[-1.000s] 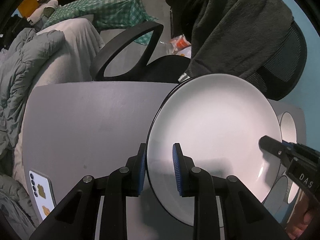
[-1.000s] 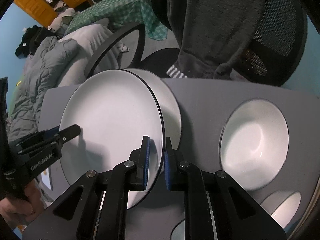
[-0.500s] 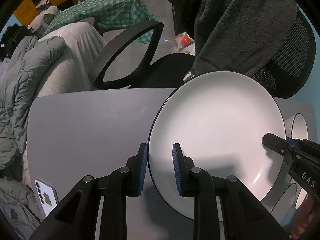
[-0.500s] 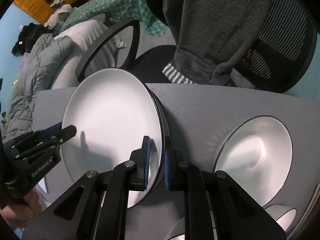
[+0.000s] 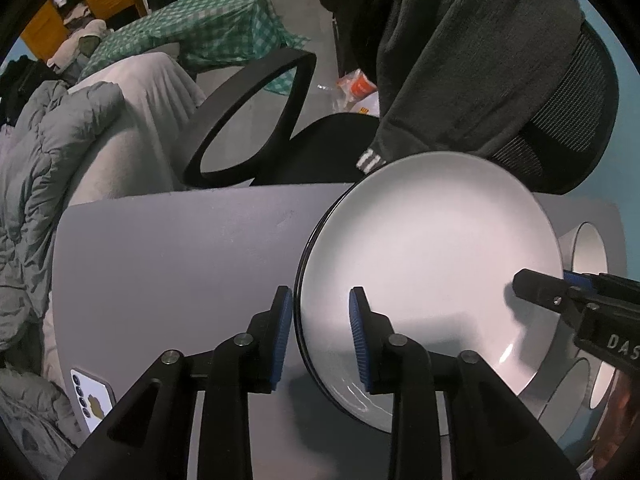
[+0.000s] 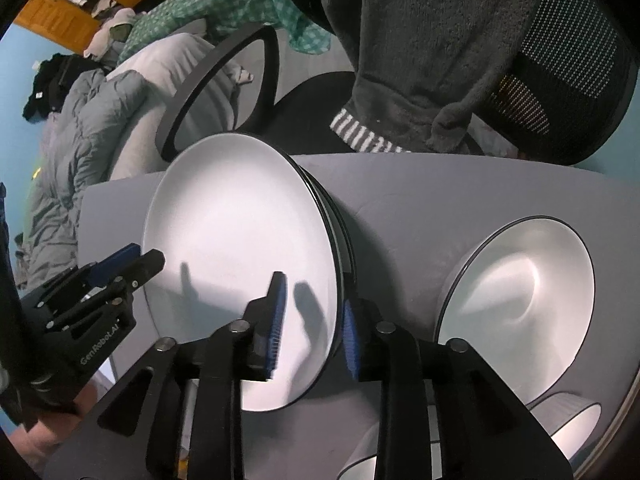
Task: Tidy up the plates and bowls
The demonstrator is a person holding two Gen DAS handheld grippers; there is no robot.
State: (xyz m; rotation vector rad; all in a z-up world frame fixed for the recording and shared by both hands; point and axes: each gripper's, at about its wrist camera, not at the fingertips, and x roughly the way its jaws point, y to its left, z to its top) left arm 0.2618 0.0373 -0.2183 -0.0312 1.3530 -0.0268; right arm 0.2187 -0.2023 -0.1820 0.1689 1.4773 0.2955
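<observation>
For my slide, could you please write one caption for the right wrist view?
Right gripper jaws just opened around the rim of the white black-rimmed plate stacked on the grey table.

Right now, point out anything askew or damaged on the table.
Nothing looks damaged or spilled. The top plate sits squarely on the plate stack, its rim between the loosened fingers of both grippers. The bowl beside it is upright and intact.
</observation>
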